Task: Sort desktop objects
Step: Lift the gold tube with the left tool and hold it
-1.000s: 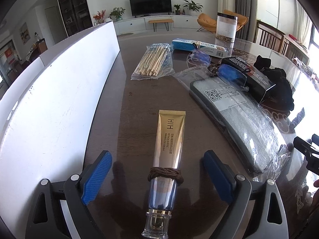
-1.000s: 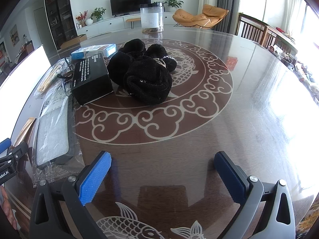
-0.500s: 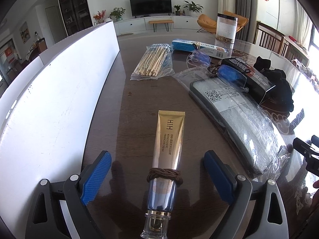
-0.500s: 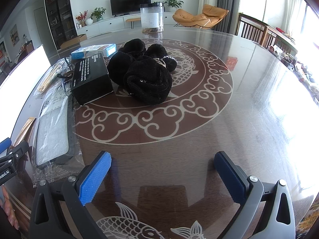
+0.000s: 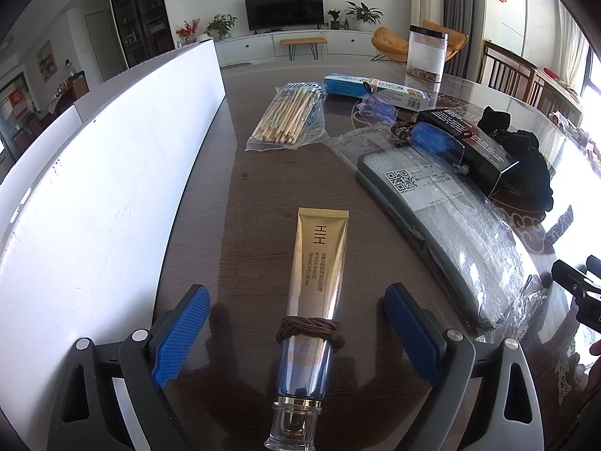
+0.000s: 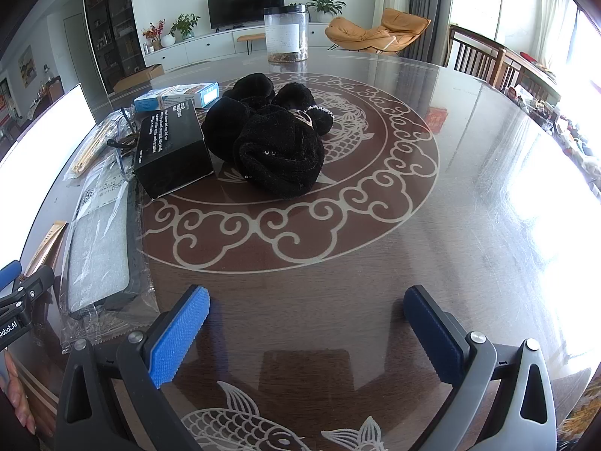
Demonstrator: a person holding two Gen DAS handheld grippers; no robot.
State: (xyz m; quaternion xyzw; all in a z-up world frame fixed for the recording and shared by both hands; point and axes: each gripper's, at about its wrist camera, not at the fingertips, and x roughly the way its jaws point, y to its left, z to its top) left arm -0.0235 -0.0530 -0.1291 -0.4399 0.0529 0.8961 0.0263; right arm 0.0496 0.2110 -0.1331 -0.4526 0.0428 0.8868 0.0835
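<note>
step: lining up on tube (image 5: pixel 317 293) | left gripper (image 5: pixel 296 332) wide open, empty, straddling tube near on table | right gripper (image 6: pixel 306 334) wide open, empty, over bare table | next: lower and close on tube

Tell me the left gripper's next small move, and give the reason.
Probably close the left gripper on the gold cream tube with the brown hair tie. The tube lies lengthwise between the open blue pads, untouched on either side, so a squeeze should grip it.
</note>
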